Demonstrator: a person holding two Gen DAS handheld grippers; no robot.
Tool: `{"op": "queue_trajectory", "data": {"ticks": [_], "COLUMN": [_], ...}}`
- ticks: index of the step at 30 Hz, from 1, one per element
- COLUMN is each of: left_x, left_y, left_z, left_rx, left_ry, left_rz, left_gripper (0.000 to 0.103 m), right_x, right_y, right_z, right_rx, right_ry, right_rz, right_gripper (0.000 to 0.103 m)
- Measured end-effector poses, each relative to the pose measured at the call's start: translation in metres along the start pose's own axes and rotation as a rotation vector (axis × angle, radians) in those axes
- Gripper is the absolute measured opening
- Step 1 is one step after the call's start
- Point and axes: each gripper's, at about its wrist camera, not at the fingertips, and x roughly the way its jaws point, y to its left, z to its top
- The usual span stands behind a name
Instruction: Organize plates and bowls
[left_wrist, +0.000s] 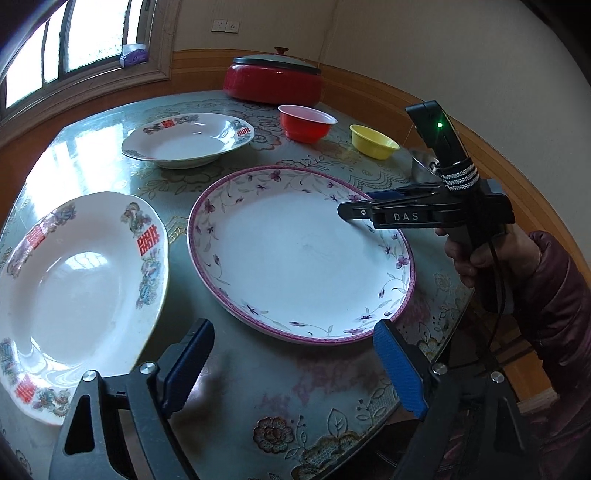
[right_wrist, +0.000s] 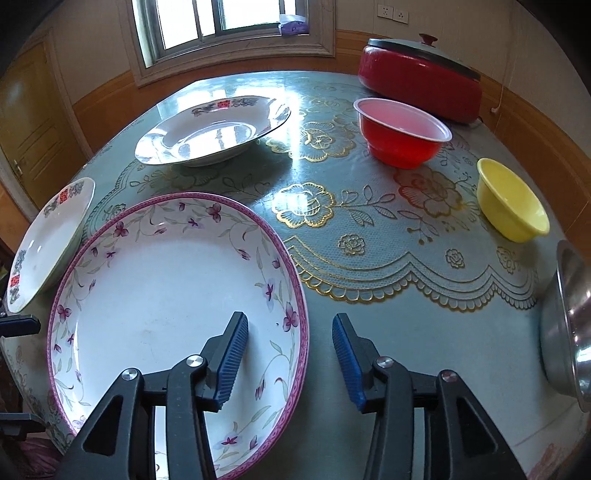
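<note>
A large purple-flowered plate (left_wrist: 295, 254) (right_wrist: 155, 295) lies on the table's near middle. Two white plates with red characters flank it: one at the near left (left_wrist: 70, 288) (right_wrist: 48, 240), one farther back (left_wrist: 184, 142) (right_wrist: 210, 133). A red bowl (left_wrist: 306, 122) (right_wrist: 402, 133), a yellow bowl (left_wrist: 373, 142) (right_wrist: 513, 203) and a steel bowl (right_wrist: 569, 332) stand at the right. My left gripper (left_wrist: 291, 365) is open and empty, above the table just before the flowered plate. My right gripper (right_wrist: 290, 363) (left_wrist: 345, 210) is open and straddles that plate's right rim.
A red lidded electric pot (left_wrist: 273, 79) (right_wrist: 421, 86) stands at the table's far side. The table (right_wrist: 369, 229) has a flowered glossy cover. A window and wood-panelled walls lie behind. The table's near right edge (left_wrist: 454, 332) drops off beside my right hand.
</note>
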Motion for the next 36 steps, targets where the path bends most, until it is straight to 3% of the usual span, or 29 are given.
{"op": "queue_trajectory", "data": {"ticks": [6,12,15,17,18,19,20,21,24,30,33,36], "left_x": [0.012,0.028,0.031,0.032,0.033,0.034,0.036,0.039,0.051,0.058,0.057,0.060], "left_y": [0.002,0.002,-0.001,-0.001,-0.002,-0.005,-0.009,-0.015,-0.033,-0.039,-0.032,-0.028], "left_z": [0.001,0.002,0.002,0.002,0.002,0.002,0.003,0.004,0.011,0.018,0.020,0.025], "left_rx": [-0.066,-0.210,-0.281,-0.333,-0.352,-0.361,-0.364,-0.362,-0.337,-0.389,-0.428,-0.448], "left_ry": [0.019,0.003,-0.046,-0.070,-0.080,-0.086,-0.089,-0.090,-0.085,-0.077,-0.076,-0.078], "left_rz": [0.016,0.071,0.149,0.186,0.198,0.211,0.220,0.229,0.248,0.319,0.368,0.366], "left_gripper": [0.083,0.061,0.057,0.046,0.043,0.041,0.041,0.041,0.041,0.043,0.043,0.043], "right_x": [-0.001,0.003,0.005,0.007,0.007,0.008,0.007,0.007,0.007,0.010,0.008,0.007], "right_y": [-0.002,-0.008,-0.009,-0.011,-0.012,-0.013,-0.014,-0.017,-0.038,-0.075,-0.071,-0.064], "right_z": [0.002,0.010,0.012,0.014,0.015,0.016,0.016,0.016,0.017,0.014,0.011,0.010], "right_rx": [-0.050,-0.157,-0.237,-0.270,-0.291,-0.312,-0.328,-0.343,-0.338,-0.233,-0.238,-0.294], "right_ry": [0.012,0.049,0.043,0.029,0.023,0.020,0.019,0.015,0.019,0.059,0.042,0.032], "right_rz": [-0.001,0.078,0.112,0.128,0.140,0.157,0.178,0.182,0.196,0.372,0.371,0.351], "right_gripper": [0.047,0.049,0.049,0.049,0.048,0.039,0.031,0.029,0.029,0.026,0.029,0.032]}}
